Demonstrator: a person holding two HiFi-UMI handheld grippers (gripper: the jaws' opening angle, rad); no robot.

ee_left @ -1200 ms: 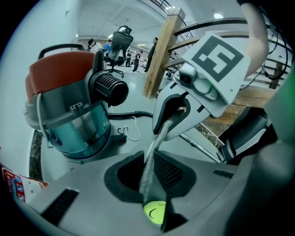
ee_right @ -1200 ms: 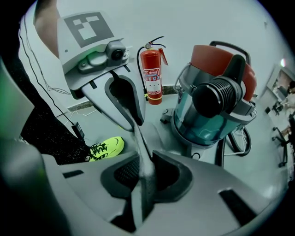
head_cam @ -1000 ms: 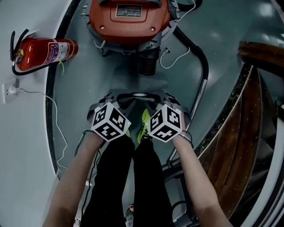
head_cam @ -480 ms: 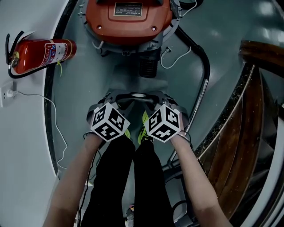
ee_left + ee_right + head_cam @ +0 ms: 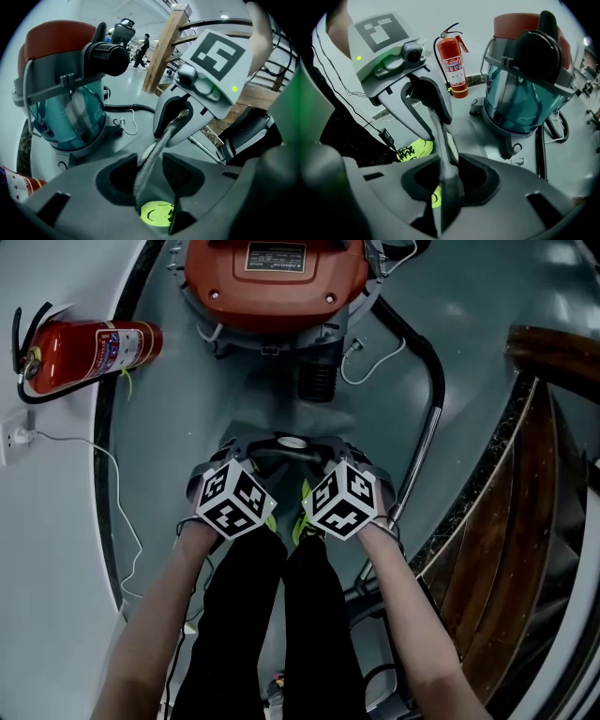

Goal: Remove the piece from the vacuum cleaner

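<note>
Over the floor (image 5: 178, 409), your left tool (image 5: 151, 165) had just opened, jaws slack around the grey piece (image 5: 281, 450), already well clear of the vacuum cleaner (image 5: 272, 282); your right tool (image 5: 450, 174), easing open too, pinched its other end: likely a set-down.

**Red, teal and neon on grey**

Vacuum cleaner (image 5: 272, 282): orange-red lid, clear teal drum. Beside it, a red fire extinguisher (image 5: 89, 351). Near it, the left hand-held gripper (image 5: 152, 173) and right hand-held gripper (image 5: 443, 180) bear black-and-white square-marked cubes. The piece (image 5: 281, 448) is grey and the shoes (image 5: 306, 498) neon yellow.
</note>
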